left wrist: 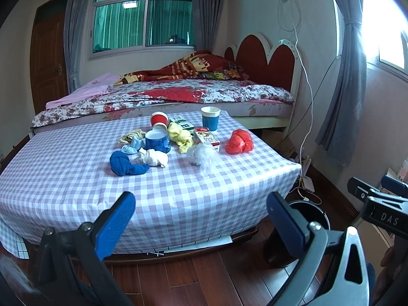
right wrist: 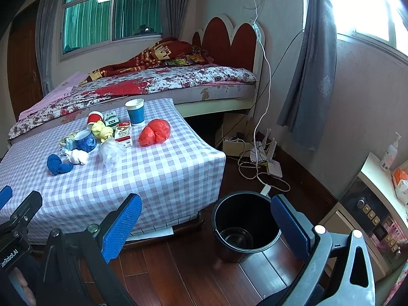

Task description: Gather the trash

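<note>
Trash (left wrist: 163,140) is still piled on the tabletop (left wrist: 63,178); nothing has been picked up yet. Both claws, left (left wrist: 201,224) and right (right wrist: 206,227), are held wide open and empty. One piece must be reached next, then dropped in the bucket (right wrist: 244,224).

1. The tablecloth (left wrist: 178,191) is matt checked cloth.
2. The floor (right wrist: 193,275) is glossy reddish wood planks.
3. The bin (right wrist: 244,227) looks like smooth, shiny black plastic.
4. The red bag (right wrist: 154,132) and clear bag (right wrist: 111,153) are crinkled thin plastic.
5. The upright blue cup (right wrist: 135,113) looks like paper.
6. The gripper pads (right wrist: 122,227) are blue with a rough, dimpled texture.
</note>
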Available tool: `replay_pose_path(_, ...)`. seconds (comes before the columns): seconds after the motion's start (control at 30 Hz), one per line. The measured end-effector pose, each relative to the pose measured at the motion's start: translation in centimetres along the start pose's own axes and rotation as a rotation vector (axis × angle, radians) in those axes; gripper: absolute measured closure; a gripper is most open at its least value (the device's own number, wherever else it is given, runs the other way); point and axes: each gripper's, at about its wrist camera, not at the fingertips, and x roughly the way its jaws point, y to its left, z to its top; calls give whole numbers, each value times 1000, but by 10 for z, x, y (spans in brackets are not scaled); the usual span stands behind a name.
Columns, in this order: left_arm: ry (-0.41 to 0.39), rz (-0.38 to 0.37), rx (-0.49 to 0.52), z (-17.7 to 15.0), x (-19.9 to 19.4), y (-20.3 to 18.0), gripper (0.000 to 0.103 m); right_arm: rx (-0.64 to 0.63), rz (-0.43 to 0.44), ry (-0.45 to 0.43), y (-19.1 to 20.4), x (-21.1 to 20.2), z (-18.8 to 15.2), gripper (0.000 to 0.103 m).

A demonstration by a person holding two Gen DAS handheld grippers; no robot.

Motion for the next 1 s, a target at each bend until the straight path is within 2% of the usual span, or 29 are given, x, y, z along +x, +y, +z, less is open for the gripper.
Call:
replay_pose_path(0.8,5,-11,2,-1,2,0,0,-8,11,8,3,2,-1,1)
replay_pose_path(0.87,4,-9,9,-1,3,1,0,-13,22,11,3,3,-1,1)
replay_pose_path(1.0,16,2,9,2,13,10,0,-8,117,16,5,13,-3,1)
